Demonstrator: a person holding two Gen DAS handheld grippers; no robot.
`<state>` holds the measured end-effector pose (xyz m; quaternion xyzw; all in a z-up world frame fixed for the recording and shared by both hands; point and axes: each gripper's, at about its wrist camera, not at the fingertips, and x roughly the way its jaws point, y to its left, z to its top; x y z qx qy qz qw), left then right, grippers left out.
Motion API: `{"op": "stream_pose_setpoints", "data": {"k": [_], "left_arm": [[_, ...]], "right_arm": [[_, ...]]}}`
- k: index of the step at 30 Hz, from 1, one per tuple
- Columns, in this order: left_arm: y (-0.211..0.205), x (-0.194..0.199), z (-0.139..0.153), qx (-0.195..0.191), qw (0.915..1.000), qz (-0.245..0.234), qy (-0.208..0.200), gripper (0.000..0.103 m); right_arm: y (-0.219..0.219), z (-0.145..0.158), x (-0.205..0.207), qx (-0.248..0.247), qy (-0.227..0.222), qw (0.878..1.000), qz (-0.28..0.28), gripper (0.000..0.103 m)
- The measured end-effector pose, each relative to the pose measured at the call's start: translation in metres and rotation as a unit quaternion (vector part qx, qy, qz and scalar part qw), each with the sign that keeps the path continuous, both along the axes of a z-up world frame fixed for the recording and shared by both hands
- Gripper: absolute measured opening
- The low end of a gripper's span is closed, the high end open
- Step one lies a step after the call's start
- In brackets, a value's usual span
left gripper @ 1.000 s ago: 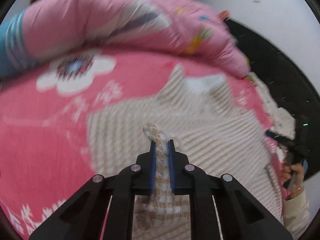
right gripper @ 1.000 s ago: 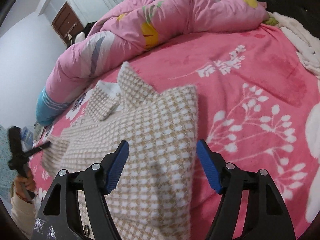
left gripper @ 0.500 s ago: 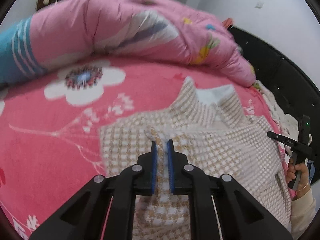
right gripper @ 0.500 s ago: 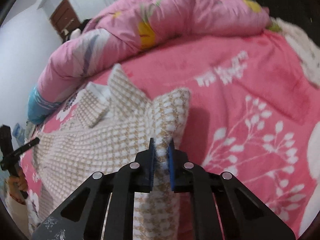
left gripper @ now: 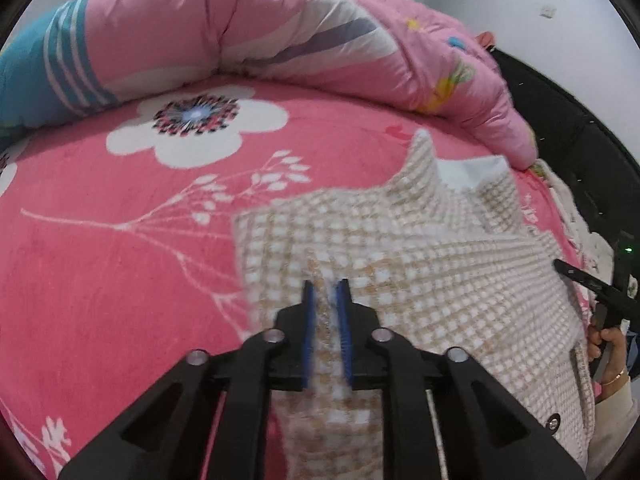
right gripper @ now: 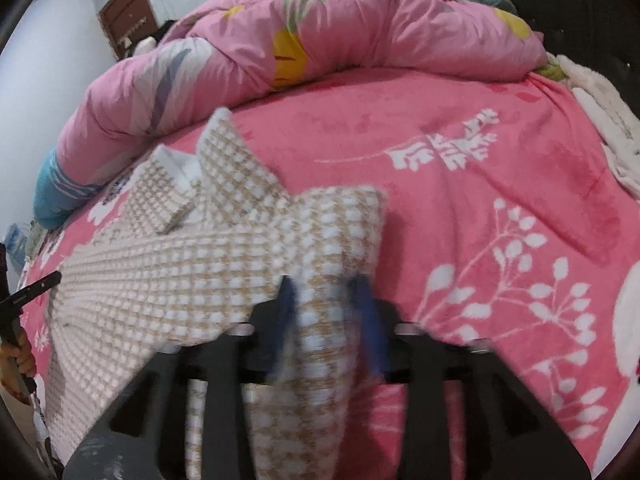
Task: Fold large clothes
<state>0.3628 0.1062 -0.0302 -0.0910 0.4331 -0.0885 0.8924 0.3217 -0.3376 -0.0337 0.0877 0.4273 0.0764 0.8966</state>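
A beige and white checked coat [left gripper: 420,264] lies on the pink bed, collar toward the quilt. My left gripper [left gripper: 325,292] pinches a raised fold near the coat's left edge. Its jaws are starting to open, and the fluffy cloth still fills the narrow gap between the blue pads. My right gripper [right gripper: 326,292], blurred, has its jaws opening wide. A loose hump of the coat [right gripper: 180,280] lies between them, and the pads stand off it. The person's right hand [left gripper: 608,344] shows at the right edge of the left wrist view.
A rolled pink quilt [left gripper: 280,32] runs along the far side of the flowered pink sheet [left gripper: 100,280]. Past the coat's right side the sheet [right gripper: 500,200] is bare. A white fluffy blanket [right gripper: 600,112] and a black headboard [left gripper: 580,128] bound the right. A brown door [right gripper: 124,12] is far back.
The right gripper stood open, then shut on the coat's right edge, and now stands wide apart again. The left gripper sank toward the bed with its fold, which now lies low on the coat.
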Motion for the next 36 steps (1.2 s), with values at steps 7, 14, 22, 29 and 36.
{"op": "stream_pose_setpoints", "data": {"k": [7,14,22,29,36], "left_arm": [[0.009,-0.036,0.047,-0.001,0.9934,-0.001,-0.115,0.045],[-0.072,-0.033,-0.010,0.035,0.9944,-0.100,-0.002,0.052],[-0.064,-0.067,0.007,0.032,0.9941,-0.088,-0.054,0.053],[-0.052,-0.060,-0.009,0.000,0.9985,-0.055,-0.004,0.059],[-0.055,-0.149,0.045,0.042,0.9964,-0.053,-0.052,0.066]], "right_arm": [[0.012,0.048,-0.051,0.035,-0.070,0.995,0.053,0.074],[0.125,-0.019,-0.041,-0.085,0.025,0.984,0.153,0.063],[0.089,0.024,-0.069,-0.088,-0.004,0.992,0.091,0.062],[0.050,0.008,-0.076,-0.064,0.043,0.996,0.037,0.062],[0.056,0.074,-0.187,-0.034,-0.042,0.997,0.054,0.086]]}}
